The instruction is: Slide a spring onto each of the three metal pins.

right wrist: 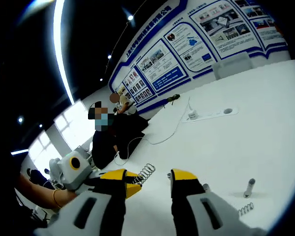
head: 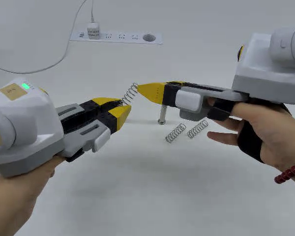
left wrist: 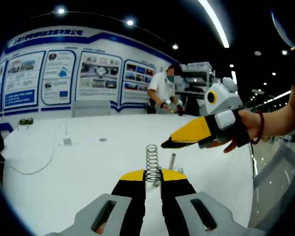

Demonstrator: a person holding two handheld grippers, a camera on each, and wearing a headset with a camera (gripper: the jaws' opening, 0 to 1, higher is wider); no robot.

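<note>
Clearly the left gripper (head: 119, 112) has its jaws closed on the base of a coiled silver wire spring (head: 130, 93), held above the white table (head: 137, 196). The right gripper (right wrist: 152, 176) is parted and empty. One short upright metal pin (head: 162, 114) stands near two loose springs (head: 175, 132).

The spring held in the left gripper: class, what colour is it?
Silver-grey; the spring shows best in the left gripper view.

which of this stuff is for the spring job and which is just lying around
For the job: spring held in the left gripper, open right gripper, upright pin, two loose springs.
Lying about: power strip, charger plugged into it.
</note>
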